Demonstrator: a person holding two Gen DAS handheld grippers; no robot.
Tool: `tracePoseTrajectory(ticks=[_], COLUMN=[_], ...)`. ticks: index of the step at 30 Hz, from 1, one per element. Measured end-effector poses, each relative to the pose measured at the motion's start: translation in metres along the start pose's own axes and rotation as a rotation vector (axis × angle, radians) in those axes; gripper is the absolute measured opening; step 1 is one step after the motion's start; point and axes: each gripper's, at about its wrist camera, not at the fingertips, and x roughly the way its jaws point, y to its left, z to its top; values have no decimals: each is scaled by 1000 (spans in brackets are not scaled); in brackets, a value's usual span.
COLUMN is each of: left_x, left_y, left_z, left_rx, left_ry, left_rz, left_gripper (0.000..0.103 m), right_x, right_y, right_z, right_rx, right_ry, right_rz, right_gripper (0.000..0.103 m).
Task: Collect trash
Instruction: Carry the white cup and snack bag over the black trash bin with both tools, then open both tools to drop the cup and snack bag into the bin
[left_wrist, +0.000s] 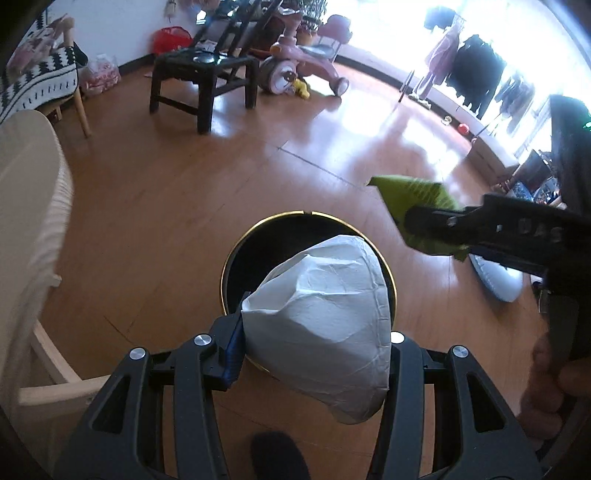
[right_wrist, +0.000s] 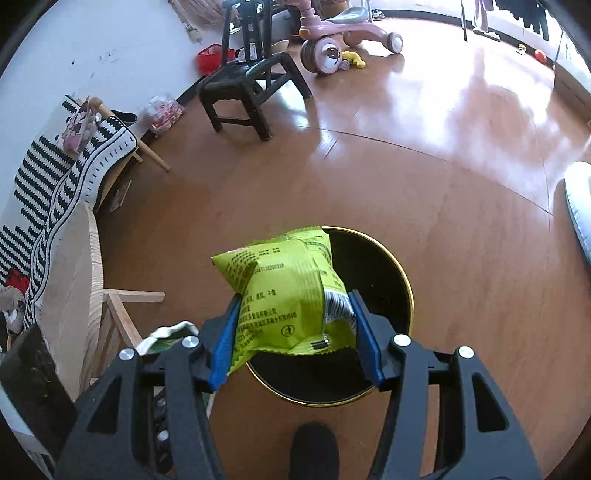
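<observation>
The left gripper (left_wrist: 314, 339) squeezes a white crumpled paper bag (left_wrist: 325, 317) between its two fingers, about half closed around it. The bag hangs right over the round black bin (left_wrist: 243, 254) with the gold rim, which stands on the wooden floor (left_wrist: 166, 206). The right gripper (right_wrist: 291, 332) pinches a yellow-green snack packet (right_wrist: 284, 291) between its blue pads (right_wrist: 223, 343), also about half closed. The packet is held over the near left edge of the same bin (right_wrist: 380, 280). A dark wooden stool (right_wrist: 251, 96) stands well apart, near the wall.
</observation>
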Motion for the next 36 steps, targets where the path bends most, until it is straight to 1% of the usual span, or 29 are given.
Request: tracePoseTrajectory(ticks=[2,12,14,15,16,17,18,20,22,25,28,30,33,36], left_x=[10,20,20,20,21,21,20,17,15,5,-6,-22,-54,-88], left_y=[3,-1,-5,-5,-4,-4,-5,-6,-6,-3,-2,-1,3,13], left_z=[6,13,13,13,13,13,13,14,14,14,13,12,10,3], left_rx=[-9,-41,-44,-44,-43,-43,-45,-42,-38,-49,-50,-47,-42,-45], left_ry=[10,24,21,23,24,23,16,10,10,-2,-12,-26,-51,-77], left_rz=[1,-3,-2,-1,-2,1,5,9,15,14,11,10,10,37], left_gripper=[48,48,48,50,53,64,70,71,76,80,84,86,90,91], right_x=[3,6,8,8,8,7,6,4,2,-1,-7,-13,-23,-36], right_y=[-5,-4,-3,-3,-2,-3,-2,1,1,3,11,18,41,76], right_z=[1,3,5,5,5,6,7,7,7,8,8,9,9,5], right_rx=[8,18,20,21,25,28,31,27,31,39,31,19,-22,-87], right_ry=[4,11,13,15,14,12,4,-6,-13,-20,-39,-53,-69,-90], right_rz=[1,-7,-8,-8,-9,-7,-6,-12,-14,-12,-16,-14,5,28], right_gripper=[56,57,59,61,65,71,73,79,81,83,87,88,90,91])
